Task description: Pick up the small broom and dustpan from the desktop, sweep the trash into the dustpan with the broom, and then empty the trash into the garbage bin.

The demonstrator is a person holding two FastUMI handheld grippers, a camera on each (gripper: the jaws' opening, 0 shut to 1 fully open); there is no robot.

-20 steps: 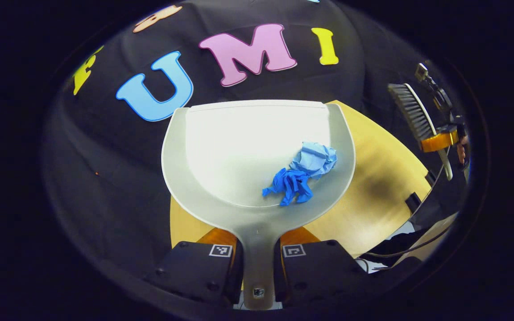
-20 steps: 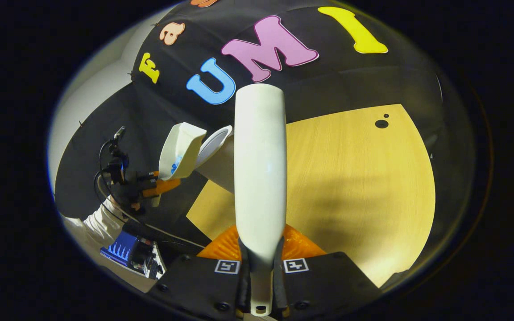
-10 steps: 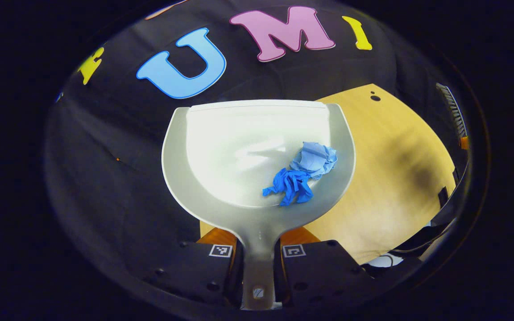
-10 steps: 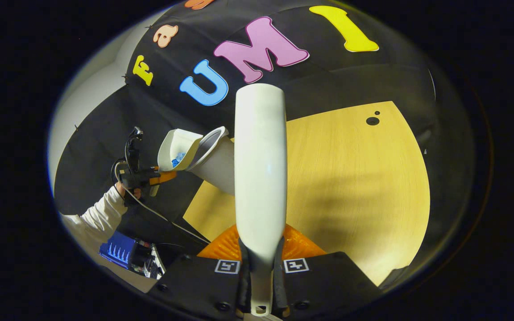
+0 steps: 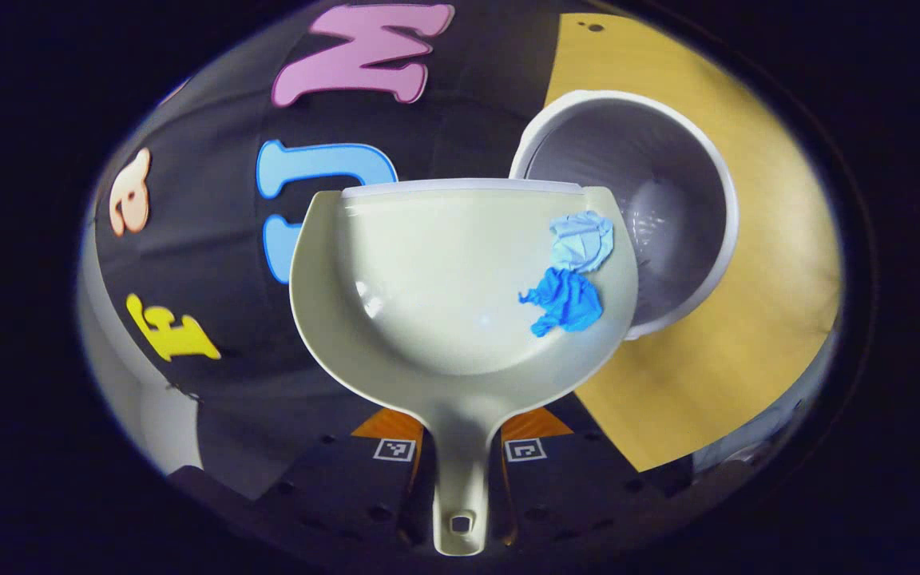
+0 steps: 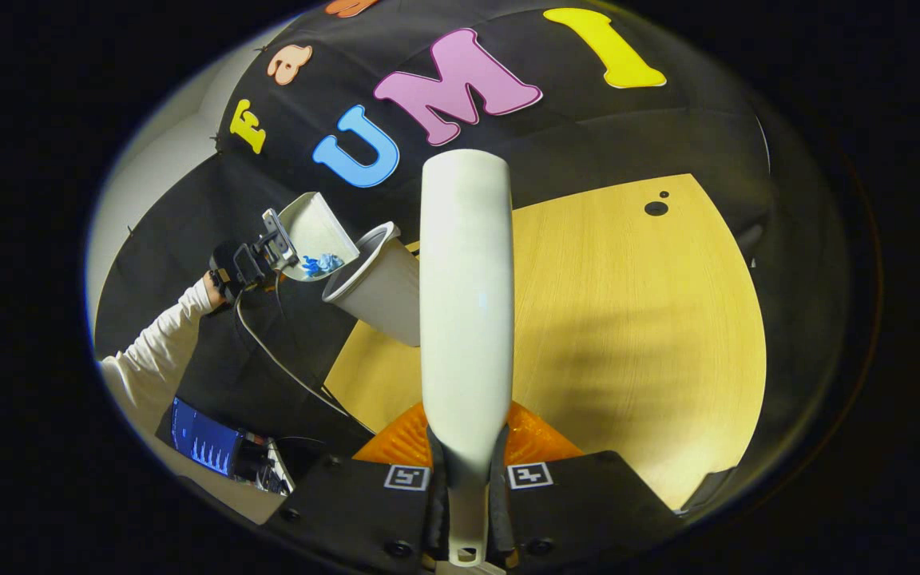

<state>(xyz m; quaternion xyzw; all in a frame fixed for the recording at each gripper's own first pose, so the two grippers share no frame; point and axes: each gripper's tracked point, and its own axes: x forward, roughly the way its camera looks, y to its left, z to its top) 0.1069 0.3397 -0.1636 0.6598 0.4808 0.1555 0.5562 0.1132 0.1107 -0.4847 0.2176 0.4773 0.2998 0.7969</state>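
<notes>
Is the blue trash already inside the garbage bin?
No, in the left gripper view both blue pieces of trash lie in the dustpan, near its right wall, beside the open garbage bin.

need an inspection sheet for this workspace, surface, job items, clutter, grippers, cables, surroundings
surface: wooden desktop, bare apart from the bin and a dark round hole near its far edge.
job's things: dustpan tilted beside the garbage bin, its corner overlapping the rim; two blue crumpled scraps lie in the pan; small broom held up over the desk.
clutter: nothing seen on the desk.
grippers: left gripper shut on the dustpan handle; right gripper shut on the broom handle.
cables: black cable hanging from the left gripper.
surroundings: black cloth wall; lit screen; white sleeve.
</notes>
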